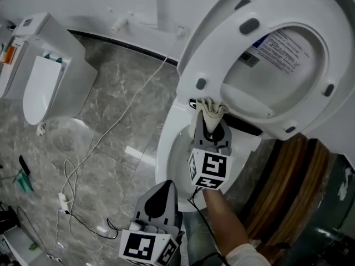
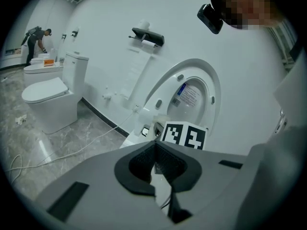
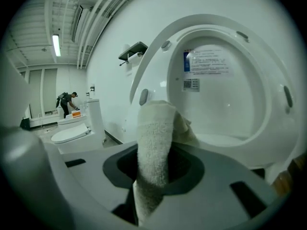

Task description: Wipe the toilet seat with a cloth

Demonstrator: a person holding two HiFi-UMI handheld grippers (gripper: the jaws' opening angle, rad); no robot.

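Note:
The white toilet seat (image 1: 206,49) stands raised against its lid, with the label (image 1: 283,50) showing through the ring. The bowl rim (image 1: 165,148) lies below it. My right gripper (image 1: 213,124) is over the bowl and shut on a cream cloth (image 1: 212,108), whose bunched end touches or nearly touches the seat's lower edge by the hinge. In the right gripper view the cloth (image 3: 155,143) stands up between the jaws, right before the seat (image 3: 154,68). My left gripper (image 1: 159,199) hangs low and nearer to me, shut and empty; its view shows the closed jaws (image 2: 156,152) aimed at the toilet (image 2: 189,87).
A second toilet (image 1: 49,77) stands at the far left on the grey marble floor. A white cable (image 1: 113,127) runs across the floor to a plug. Wooden slats (image 1: 288,187) are at the right. A paper holder (image 2: 147,36) hangs on the wall, and a person (image 2: 36,38) bends far back.

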